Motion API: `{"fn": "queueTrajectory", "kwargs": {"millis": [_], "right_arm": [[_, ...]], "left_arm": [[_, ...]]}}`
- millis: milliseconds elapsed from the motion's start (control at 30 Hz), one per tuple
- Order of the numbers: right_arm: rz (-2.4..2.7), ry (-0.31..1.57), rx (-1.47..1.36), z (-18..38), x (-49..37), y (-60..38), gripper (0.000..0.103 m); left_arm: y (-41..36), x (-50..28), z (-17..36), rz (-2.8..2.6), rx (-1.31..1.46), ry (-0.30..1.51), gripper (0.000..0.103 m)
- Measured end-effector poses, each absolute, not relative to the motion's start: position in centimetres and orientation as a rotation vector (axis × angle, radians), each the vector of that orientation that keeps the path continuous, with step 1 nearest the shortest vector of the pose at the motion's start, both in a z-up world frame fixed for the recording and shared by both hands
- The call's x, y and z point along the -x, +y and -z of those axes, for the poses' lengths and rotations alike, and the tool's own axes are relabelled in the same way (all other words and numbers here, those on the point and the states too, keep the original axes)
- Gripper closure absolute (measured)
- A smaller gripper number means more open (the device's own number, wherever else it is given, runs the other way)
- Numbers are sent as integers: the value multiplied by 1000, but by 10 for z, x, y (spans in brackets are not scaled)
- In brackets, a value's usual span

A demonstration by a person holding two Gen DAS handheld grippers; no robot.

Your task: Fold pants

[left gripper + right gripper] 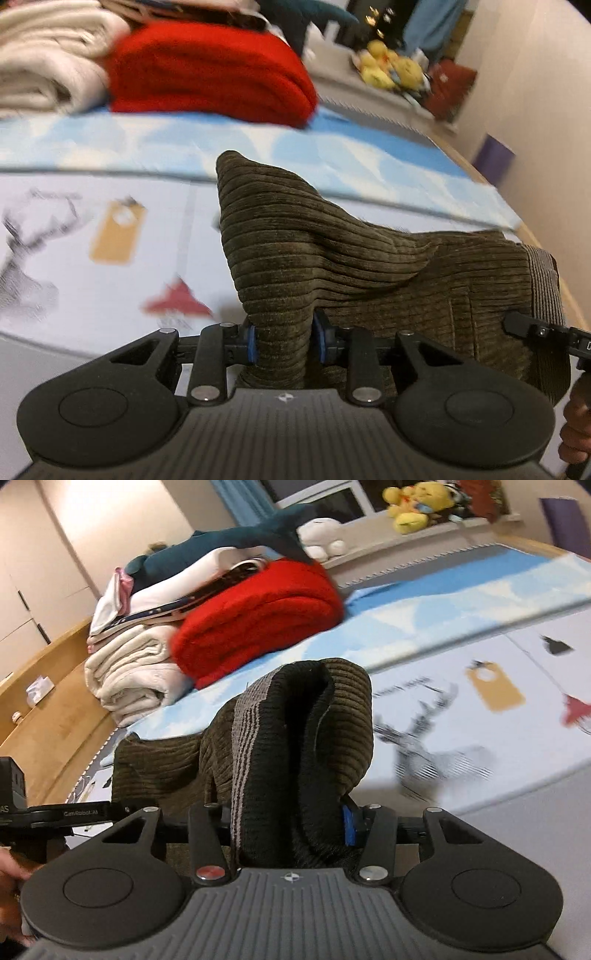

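Note:
The olive-brown corduroy pants (332,258) lie bunched on the printed bed sheet (110,295). My left gripper (284,343) is shut on a raised fold of the corduroy, which stands up in a peak between its blue pads (251,345). In the right wrist view, my right gripper (288,823) is shut on the pants (351,709) at the waistband (251,720), a grey and black striped elastic with a dark lining. Only its right pad (349,825) shows; the cloth hides the other. Each gripper appears at the edge of the other's view, with a hand behind it.
A folded red blanket (207,70) and cream towels (44,62) are stacked at the far side of the bed. Yellow plush toys (388,66) sit on a ledge beyond. A wooden bed edge (55,709) runs along the left of the right wrist view. A wall (535,92) stands close.

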State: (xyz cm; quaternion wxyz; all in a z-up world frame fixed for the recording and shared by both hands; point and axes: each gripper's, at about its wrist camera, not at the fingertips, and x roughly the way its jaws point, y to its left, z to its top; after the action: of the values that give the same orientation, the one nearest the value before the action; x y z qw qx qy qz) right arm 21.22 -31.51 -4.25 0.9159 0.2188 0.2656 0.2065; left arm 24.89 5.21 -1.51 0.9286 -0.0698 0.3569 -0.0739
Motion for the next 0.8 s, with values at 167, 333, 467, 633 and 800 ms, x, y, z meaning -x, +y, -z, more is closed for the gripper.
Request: {"fn": "queueTrajectory", "kwargs": {"millis": [167,333,467,633,800], "right_arm": [[-332,642,-411,67,-264,-283,39],[-165,631,-411,64,-251,-291,42],[-295,697,-183,76,-249,-259,41],[-165,789,-353,72,-228,-282,37],[-194,602,-313,5,-144,-279,22]], "left_arm": [[74,-277,36,9,27,701,51],[93,-263,20,13,114,729,55],[62,-271,51,156,-9,941,52],[39,-248,43,31,-131,928,33],[29,-182,-25,2,-126,723,10]]}}
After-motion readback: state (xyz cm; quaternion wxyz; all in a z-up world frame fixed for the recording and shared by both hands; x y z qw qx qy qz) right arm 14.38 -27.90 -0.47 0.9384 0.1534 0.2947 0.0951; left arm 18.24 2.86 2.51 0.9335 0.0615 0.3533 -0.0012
